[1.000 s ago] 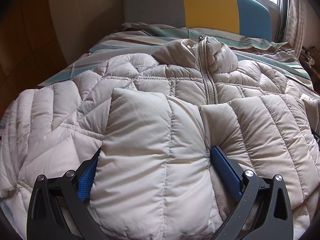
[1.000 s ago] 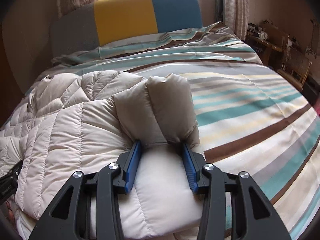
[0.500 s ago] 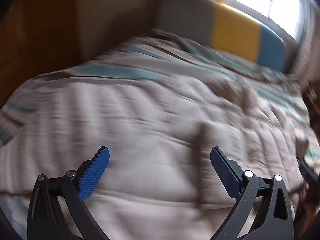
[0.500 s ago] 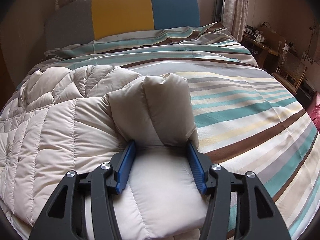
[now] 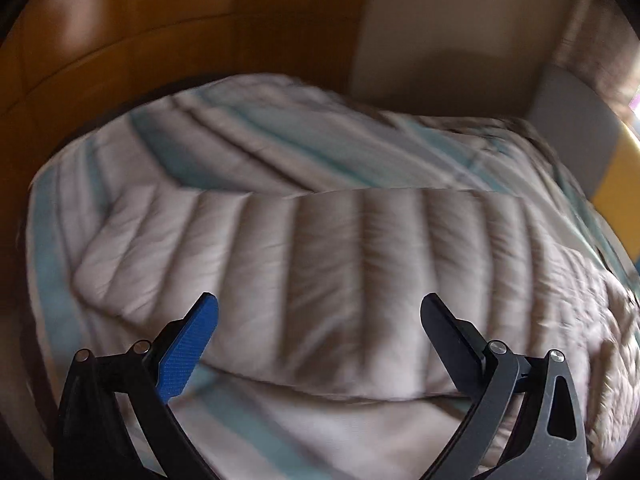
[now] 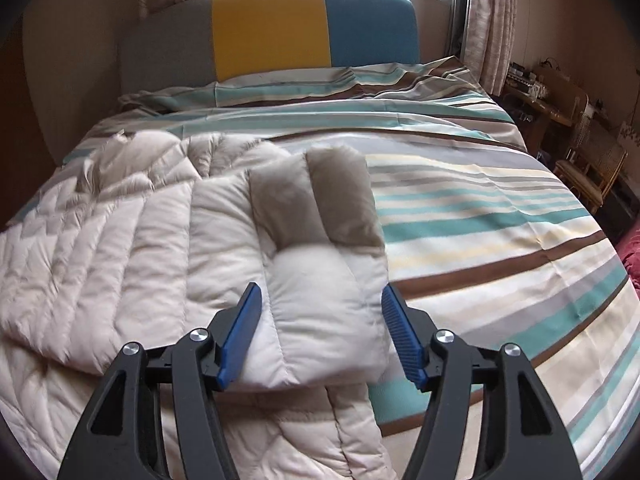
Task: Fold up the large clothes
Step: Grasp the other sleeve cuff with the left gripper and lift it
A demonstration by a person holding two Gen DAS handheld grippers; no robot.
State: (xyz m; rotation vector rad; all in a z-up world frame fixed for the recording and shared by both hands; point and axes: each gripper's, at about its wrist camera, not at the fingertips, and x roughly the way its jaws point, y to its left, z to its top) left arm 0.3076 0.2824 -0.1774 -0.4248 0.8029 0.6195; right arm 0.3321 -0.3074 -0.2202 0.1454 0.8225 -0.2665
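A second ago both of my tongs were clamped on folded parts of the puffy beige quilted down jacket [image 6: 132,240]; now neither is. My left gripper [image 5: 320,320] has let go and swung away toward the side of the bed, so its view, blurred by the swing, looks across the jacket's ribbed panels [image 5: 340,272] toward the brown wooden wall panel [image 5: 120,40]. I judge that the fold it carried has been laid down and that this hand is heading for the next edge.

The jacket lies spread on the striped teal, brown and cream bed cover [image 6: 500,216], toward its left side in the right wrist view, well short of the grey, yellow and blue headboard [image 6: 272,28].

My left gripper's 2 fingers stand wide apart with nothing between them, above the fabric and not touching it as far as I can tell.

My right gripper [image 6: 320,306] is opening. The doubled-over sleeve end [image 6: 320,240] lies between its blue pads [image 6: 240,336], but they no longer squeeze it, so the sleeve rests on the jacket by its own weight. That puffy bundle may spring open once I pull back.
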